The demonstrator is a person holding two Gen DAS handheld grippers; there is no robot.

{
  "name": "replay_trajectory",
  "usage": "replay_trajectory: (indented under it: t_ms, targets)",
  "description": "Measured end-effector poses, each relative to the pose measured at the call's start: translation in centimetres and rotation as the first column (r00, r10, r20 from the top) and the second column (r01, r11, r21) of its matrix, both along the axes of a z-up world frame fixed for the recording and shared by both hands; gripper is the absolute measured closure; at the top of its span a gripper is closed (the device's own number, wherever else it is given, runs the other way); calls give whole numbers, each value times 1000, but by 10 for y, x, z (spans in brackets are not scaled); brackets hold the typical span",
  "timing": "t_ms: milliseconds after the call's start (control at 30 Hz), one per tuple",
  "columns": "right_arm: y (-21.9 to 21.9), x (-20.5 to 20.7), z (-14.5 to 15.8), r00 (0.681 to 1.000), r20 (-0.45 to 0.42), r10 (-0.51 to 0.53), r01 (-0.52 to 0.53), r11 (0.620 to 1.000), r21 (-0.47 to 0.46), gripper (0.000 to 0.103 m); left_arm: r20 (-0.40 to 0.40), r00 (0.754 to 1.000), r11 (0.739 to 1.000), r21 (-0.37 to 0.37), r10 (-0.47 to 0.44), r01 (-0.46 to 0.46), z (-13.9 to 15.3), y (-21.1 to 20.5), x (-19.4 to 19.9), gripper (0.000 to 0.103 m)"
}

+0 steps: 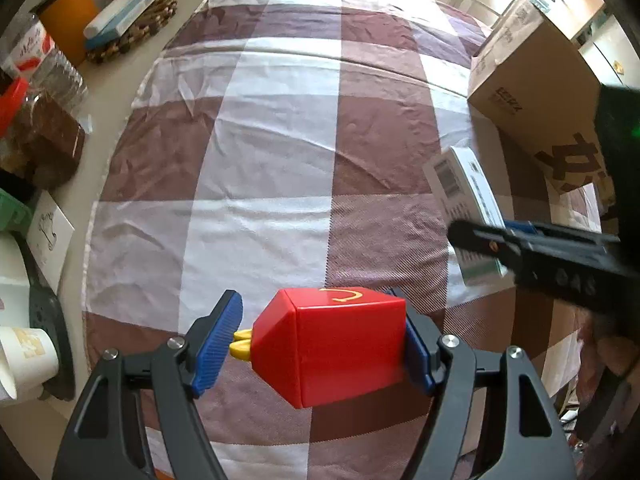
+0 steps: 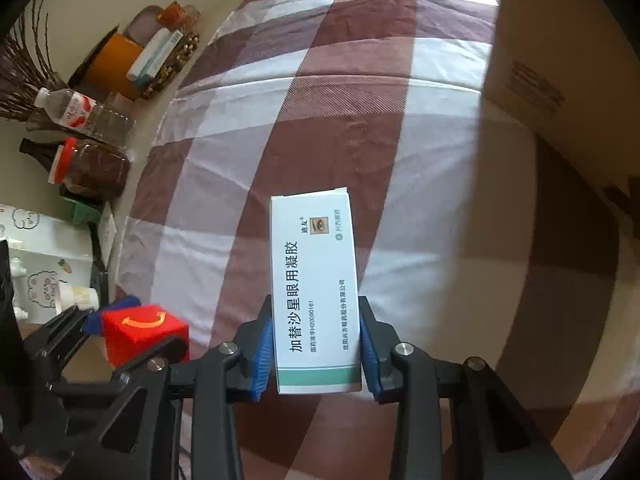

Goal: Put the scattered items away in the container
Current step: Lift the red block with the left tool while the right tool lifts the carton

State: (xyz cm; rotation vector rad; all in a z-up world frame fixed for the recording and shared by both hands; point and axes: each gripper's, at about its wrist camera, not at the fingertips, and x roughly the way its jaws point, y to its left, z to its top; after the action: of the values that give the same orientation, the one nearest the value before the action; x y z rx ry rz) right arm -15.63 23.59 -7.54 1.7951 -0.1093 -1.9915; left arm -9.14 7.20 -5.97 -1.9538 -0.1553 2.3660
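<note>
left gripper [image 1: 320, 344] points down over the checked cloth [image 1: 280, 160] and has a red toy box [image 1: 340, 344] between its blue pads. right pad is pressed on the box's flat end, left pad [image 1: 218, 344] sits at the yellow bits [image 1: 242, 346] sticking out of the box's sloped end; contact there looks close but i cannot tell for sure. jaws fairly wide, box off the cloth. yellow curved mark on the box's top face.

right gripper [image 2: 316, 350] clamped on a white medicine box [image 2: 314, 292] with a green band near its bottom. both blue pads flat on its long sides, jaws narrow, box poking forward past the fingertips above the cloth.

in the left wrist view the right gripper comes in from the right edge with the medicine box. behind it stands a cardboard box [image 1: 540, 92] on the cloth, the only container in sight; both items are outside it.

clutter off the cloth's left edge: water bottle [image 2: 80, 110], red-lidded jar [image 2: 92, 168], orange tub [image 1: 70, 20], paper cup [image 1: 28, 356].
</note>
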Motion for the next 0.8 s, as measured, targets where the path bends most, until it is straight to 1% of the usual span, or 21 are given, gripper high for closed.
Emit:
replay_trajectory:
  t_ms: [100, 267, 467, 800]
  targets:
    - [7, 13, 15, 1000, -12, -22, 22, 1000, -7, 66, -7, 1000, 1000, -9, -18, 18, 1, 8, -5, 29]
    - [16, 30, 40, 997, -50, -65, 64, 998, -25, 66, -33, 998, 998, -14, -55, 55, 20, 10, 3, 29]
    - [35, 45, 69, 985, -96, -141, 137, 990, -38, 66, -62, 992, 994, -10, -109, 109, 33, 29, -4, 29]
    - [73, 65, 94, 956, -140, -258, 254, 966, -44, 66, -102, 974, 979, 0, -203, 204, 54, 63, -7, 29]
